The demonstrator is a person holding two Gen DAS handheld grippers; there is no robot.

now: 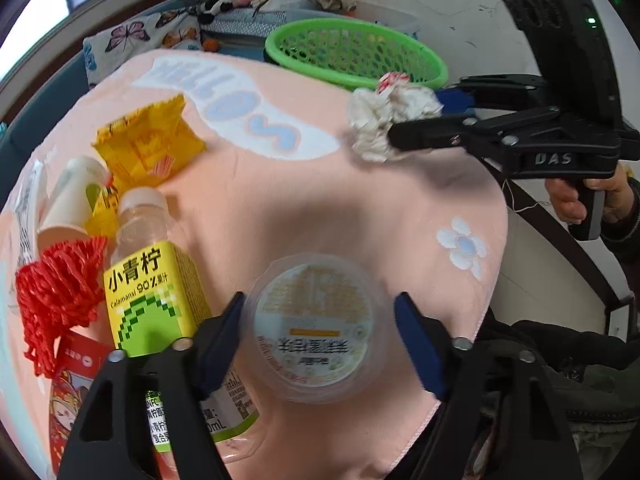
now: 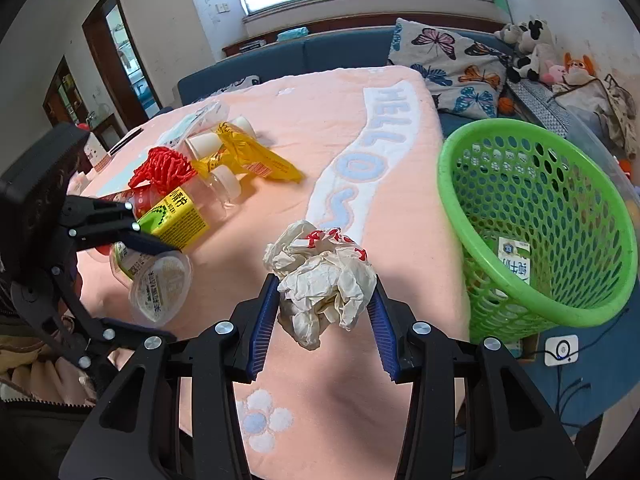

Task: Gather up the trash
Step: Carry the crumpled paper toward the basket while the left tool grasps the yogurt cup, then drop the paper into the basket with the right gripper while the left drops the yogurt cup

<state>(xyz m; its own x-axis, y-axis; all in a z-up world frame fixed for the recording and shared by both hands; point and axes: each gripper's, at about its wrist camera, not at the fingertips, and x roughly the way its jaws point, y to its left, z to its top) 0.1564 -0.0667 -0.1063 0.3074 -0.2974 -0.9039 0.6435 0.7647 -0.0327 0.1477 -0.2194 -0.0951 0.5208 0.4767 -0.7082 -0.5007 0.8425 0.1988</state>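
Peach-pink cloth (image 2: 304, 128) with a white "HELLO" band covers the table, a blue sofa and butterfly cushion behind it. In the right wrist view, the right gripper (image 2: 325, 322) has its blue pads pressed on a crumpled white paper wad (image 2: 324, 284), lifted above the cloth, with the green mesh basket (image 2: 536, 216) at about three o'clock of it, beyond the table edge. In the left wrist view, the left gripper (image 1: 320, 326) stands half open around a clear plastic cup (image 1: 314, 326) with a printed lid; narrow gaps show on both sides, so the pads do not press it. At ten o'clock of the cup lie a lime juice bottle (image 1: 154, 280), red netting (image 1: 56, 292), a yellow wrapper (image 1: 148, 148) and a paper cup (image 1: 74, 204).
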